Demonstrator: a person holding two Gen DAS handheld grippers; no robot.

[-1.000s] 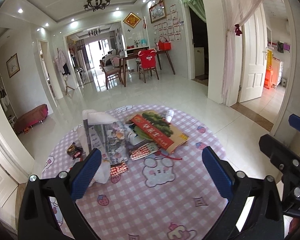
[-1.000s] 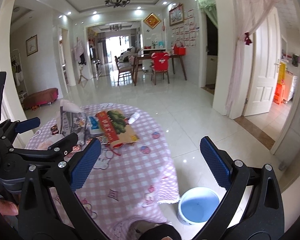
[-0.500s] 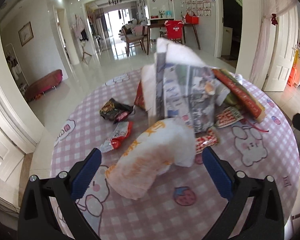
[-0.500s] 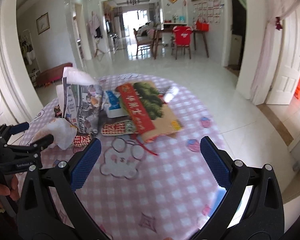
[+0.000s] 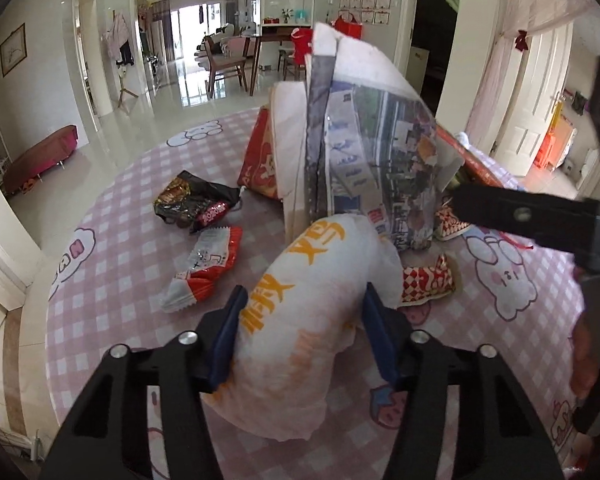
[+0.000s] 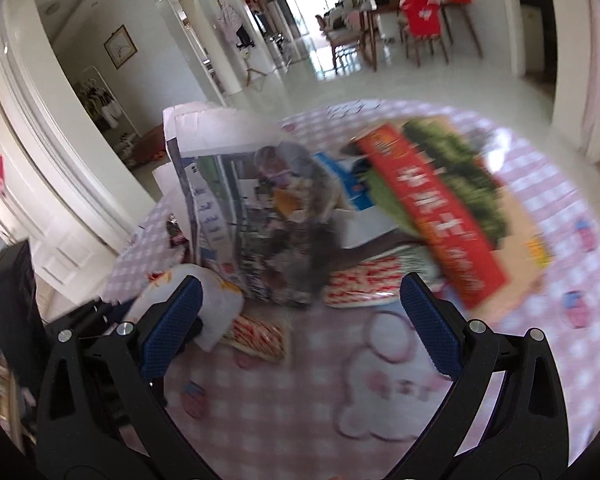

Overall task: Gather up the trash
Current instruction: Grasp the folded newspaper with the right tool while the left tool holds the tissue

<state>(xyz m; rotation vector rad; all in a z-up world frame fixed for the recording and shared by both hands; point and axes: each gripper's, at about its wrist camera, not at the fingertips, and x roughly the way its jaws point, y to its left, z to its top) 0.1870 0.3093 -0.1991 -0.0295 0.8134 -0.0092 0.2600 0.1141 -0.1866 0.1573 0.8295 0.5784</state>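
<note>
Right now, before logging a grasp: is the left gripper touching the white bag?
Touching. The left wrist view shows both blue pads of the left gripper, which has just been closing, pressed against the white bag's sides.

One white bag [image 5: 300, 320]; one upright printed bag [image 5: 372, 152]; four snack wrappers [image 5: 208, 264]; one flat red-and-green box [image 6: 440, 200]; two grippers [image 5: 304, 328].

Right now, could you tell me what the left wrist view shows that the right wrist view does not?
Only the left wrist view shows the black wrapper, the red-and-white wrapper and the left tongs, which have just been closing, pads against the white bag. Only the right wrist view shows the red-and-green box whole, the blue-and-white box and the open, empty right tongs. Both show the white bag, the upright printed bag, the checked wrappers and the pink tablecloth.
</note>
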